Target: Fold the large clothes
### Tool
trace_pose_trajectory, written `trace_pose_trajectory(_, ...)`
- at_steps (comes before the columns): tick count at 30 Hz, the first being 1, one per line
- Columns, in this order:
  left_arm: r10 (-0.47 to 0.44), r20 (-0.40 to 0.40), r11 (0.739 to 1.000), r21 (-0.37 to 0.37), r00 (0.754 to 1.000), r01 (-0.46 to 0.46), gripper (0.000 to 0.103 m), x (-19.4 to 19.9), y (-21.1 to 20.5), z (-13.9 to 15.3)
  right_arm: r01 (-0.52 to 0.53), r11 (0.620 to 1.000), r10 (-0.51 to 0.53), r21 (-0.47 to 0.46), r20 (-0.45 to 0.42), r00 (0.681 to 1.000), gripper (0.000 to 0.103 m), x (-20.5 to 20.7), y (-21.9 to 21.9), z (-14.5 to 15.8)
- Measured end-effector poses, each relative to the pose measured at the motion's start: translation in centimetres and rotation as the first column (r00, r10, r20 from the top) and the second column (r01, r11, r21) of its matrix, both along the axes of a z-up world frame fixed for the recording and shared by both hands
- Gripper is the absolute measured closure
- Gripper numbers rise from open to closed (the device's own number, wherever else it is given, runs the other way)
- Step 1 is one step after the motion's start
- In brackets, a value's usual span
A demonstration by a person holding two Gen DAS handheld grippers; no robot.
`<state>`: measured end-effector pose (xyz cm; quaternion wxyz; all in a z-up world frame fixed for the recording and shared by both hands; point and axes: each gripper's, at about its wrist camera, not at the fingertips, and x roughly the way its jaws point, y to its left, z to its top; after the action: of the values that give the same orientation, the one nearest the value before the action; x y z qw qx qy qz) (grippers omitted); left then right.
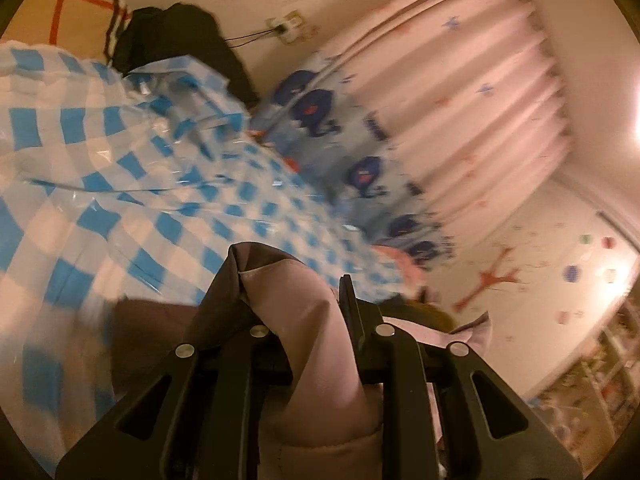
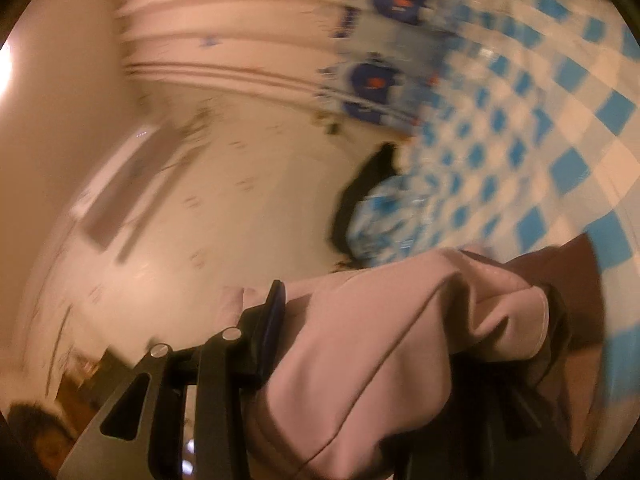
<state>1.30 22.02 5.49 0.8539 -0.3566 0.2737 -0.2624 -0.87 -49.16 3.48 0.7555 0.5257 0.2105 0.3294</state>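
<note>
Left view: checked sheet (image 1: 120, 168) ahead, curtain (image 1: 460, 100) beyond. Your left tongs (image 1: 296, 300) are clamped on the pink garment (image 1: 312, 340), bunched between the jaws; it looks soft, light, floppy.

Right view: wall (image 2: 200, 200) ahead. Your right tongs (image 2: 360, 308) appear clamped on its hem; the far jaw is hidden. Keep hold at the edges.

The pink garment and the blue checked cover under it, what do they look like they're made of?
The pink garment looks like a smooth, matte woven or lightly padded fabric: it folds in soft, rounded creases, and a stitched seam shows near the left gripper. The blue checked cover looks like thin plastic sheeting: glossy, with sharp, shiny wrinkles. Blur leaves both uncertain. The right gripper also clamps the garment.
</note>
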Motion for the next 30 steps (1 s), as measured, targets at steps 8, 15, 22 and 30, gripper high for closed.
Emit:
trace_pose_trajectory(8, 0.052, -0.314, 0.993, 0.117, 0.948, -0.016, 0.081, 11.7, -2.9, -13.2, 0.017, 0.999, 0.000, 0.046, -0.361, 0.933, 0.066, 8.6, -0.9, -12.2)
trace_pose_trajectory(15, -0.025, -0.331, 0.998, -0.058, 0.943, 0.006, 0.061, 12.3, -0.6, -11.7, 0.022, 0.992, 0.020, 0.124, -0.326, 0.945, 0.036, 7.9, -2.7, -10.3)
trace_pose_trajectory(22, -0.038, -0.323, 0.980, -0.195, 0.946, -0.027, 0.033, 11.2, -0.4, -7.2, 0.132, 0.982, -0.102, 0.132, -0.213, 0.972, 0.016, 6.5, -4.6, -4.5)
trace_pose_trajectory(30, 0.022, -0.250, 0.874, -0.465, 0.968, -0.140, 0.010, 9.8, 1.9, -3.5, 0.015, 0.888, -0.070, -0.459, -0.102, 0.992, 0.016, 7.8, 3.9, 4.3)
